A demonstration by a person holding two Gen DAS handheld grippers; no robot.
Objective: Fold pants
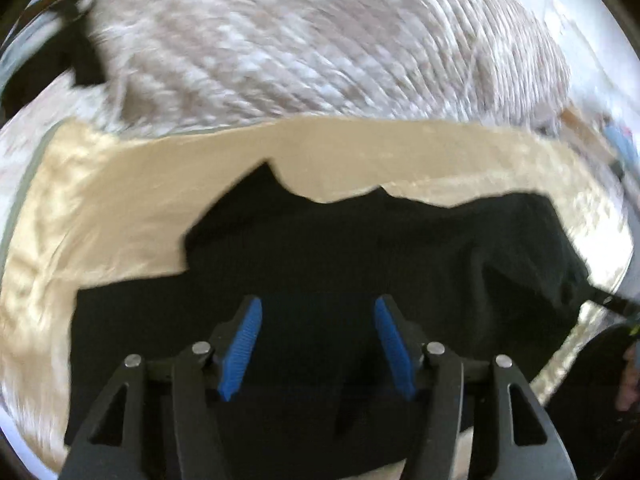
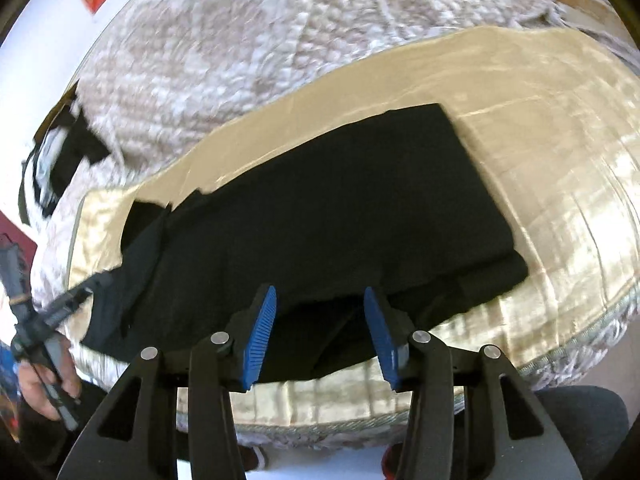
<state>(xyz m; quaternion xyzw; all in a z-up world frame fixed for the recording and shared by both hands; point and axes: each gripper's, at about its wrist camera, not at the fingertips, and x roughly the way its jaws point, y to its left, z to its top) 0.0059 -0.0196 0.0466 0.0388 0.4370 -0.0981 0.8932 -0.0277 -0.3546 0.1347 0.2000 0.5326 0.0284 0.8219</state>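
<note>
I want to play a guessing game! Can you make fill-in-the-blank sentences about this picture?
1. The pants are the colour ____.
2. The pants lie on a shiny ____ cloth.
3. Both the left claw and the right claw have ____ pads.
4. Each claw's jaws are ____, with nothing pinched between them.

Missing words: black; gold; blue; open

The near edge of the black pants (image 1: 320,264) is hidden behind the left tool (image 1: 318,312). The fluffy blanket (image 1: 280,40) is blurry. The hand (image 2: 44,384) is cut off by the picture's edge.
</note>
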